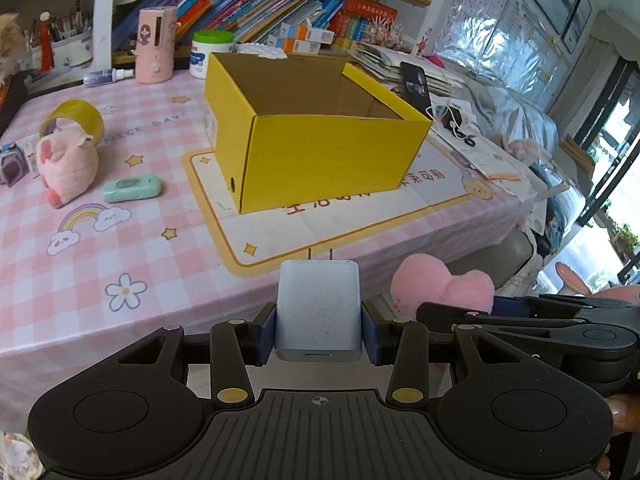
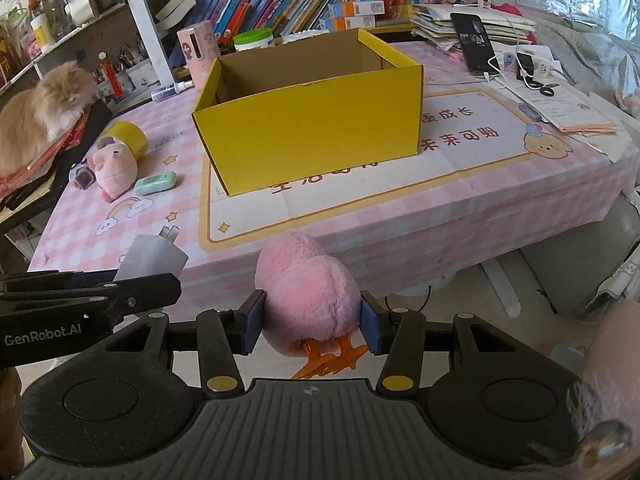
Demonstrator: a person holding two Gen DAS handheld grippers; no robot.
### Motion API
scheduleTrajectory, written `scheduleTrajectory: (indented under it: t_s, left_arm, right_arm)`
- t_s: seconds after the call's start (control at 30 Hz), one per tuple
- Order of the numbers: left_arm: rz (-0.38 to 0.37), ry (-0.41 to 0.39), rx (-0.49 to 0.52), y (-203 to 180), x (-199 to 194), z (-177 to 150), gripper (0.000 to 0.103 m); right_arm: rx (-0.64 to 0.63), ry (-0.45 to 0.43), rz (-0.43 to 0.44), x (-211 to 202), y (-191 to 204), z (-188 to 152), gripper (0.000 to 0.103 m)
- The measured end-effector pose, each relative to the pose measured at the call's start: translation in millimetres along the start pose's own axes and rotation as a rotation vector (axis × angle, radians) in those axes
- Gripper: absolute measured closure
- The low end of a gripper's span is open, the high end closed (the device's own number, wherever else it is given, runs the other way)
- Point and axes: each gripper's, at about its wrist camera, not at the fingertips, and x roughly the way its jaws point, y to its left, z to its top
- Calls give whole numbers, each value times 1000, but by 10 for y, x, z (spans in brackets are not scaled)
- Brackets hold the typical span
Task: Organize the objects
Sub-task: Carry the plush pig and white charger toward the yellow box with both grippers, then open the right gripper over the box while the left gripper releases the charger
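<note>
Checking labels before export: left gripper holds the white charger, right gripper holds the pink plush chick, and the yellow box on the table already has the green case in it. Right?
One error. The green case is not in the yellow box; the right wrist view shows it lying on the checked tablecloth, beside the pink plush pig. The rest stands: left gripper holds the white charger, right gripper holds the pink plush chick.
</note>
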Motion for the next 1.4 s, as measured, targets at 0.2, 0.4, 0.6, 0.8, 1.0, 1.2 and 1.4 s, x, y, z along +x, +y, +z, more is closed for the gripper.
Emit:
scheduleTrajectory:
  t_s: [0.2, 0.4, 0.6, 0.8, 1.0, 1.2, 1.4]
  left_arm:
    - [2, 3, 12, -67, 106, 114, 62]
    - [19, -17, 22, -131, 205, 254, 62]
    - [31, -82, 29, -198, 277, 470, 62]
    - [33, -174, 48, -298, 333, 844, 62]
    - [89, -257, 30, -348, 421, 1284, 62]
    - [196, -222, 18, -286, 806, 1579, 62]
    - [292, -112, 36, -183, 1260, 1585, 62]
  right_arm:
    - [3, 7, -2, 72, -101, 125, 57]
    - [-6, -6, 6, 161, -199, 299, 57]
    - [-12, -36, 14, 243, -343, 535, 57]
    - [-51, -155, 47, 189, -474, 968, 57]
    - [-104, -281, 93, 170, -559, 1585, 57]
    - [-123, -283, 140, 507, -590, 2128, 57]
    - [-194, -160, 164, 1140, -476, 2360, 57]
